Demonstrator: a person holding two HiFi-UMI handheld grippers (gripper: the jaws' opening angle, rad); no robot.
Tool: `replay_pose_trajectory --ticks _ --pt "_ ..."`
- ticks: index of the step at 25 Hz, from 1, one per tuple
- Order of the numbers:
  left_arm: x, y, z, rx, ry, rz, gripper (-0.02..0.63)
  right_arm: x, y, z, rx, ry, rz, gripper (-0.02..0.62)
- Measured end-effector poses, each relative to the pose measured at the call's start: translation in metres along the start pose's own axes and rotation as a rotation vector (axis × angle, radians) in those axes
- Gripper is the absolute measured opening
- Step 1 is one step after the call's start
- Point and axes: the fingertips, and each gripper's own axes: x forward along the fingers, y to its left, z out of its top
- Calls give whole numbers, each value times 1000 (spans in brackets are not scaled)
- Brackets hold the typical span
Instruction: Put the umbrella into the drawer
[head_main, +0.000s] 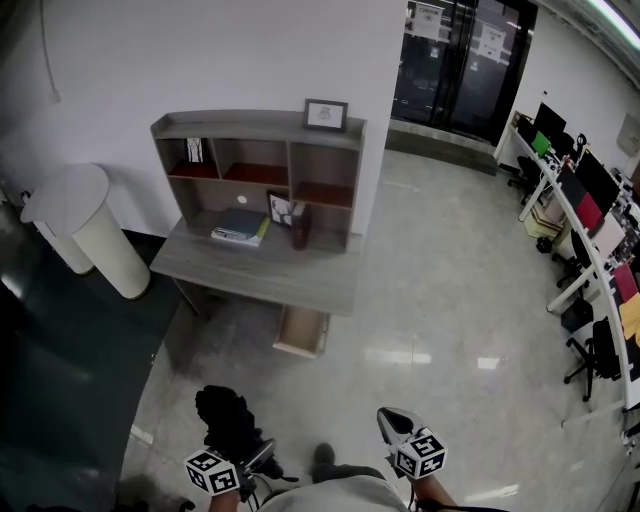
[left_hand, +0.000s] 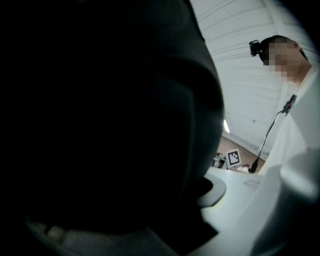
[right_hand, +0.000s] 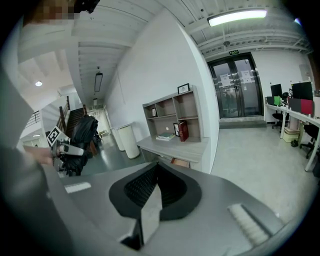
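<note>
The left gripper (head_main: 252, 466) is clamped on the black umbrella (head_main: 226, 414), which sticks up and fwd out of its jaws. The right gripper (head_main: 392, 420) is closed w/ nothing in it. To do this bit well, I think it's best to hold tight, walk to the desk (head_main: 262, 268) and bring the umbrella in low at the open drawer (head_main: 301, 333) (it looks small, so end first), which is well apart from both grippers.
</note>
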Motion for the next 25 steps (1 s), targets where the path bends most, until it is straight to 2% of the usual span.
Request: replay_pose_trajectory --ticks 8,18,25 --pt "23 6 12 -11 -12 35 202 24 -23 10 -5 20 49 6" --pt "34 15 17 -36 11 60 202 41 -23 9 22 51 82 6" --pt "42 40 30 -47 32 40 204 62 -29 17 40 62 50 5"
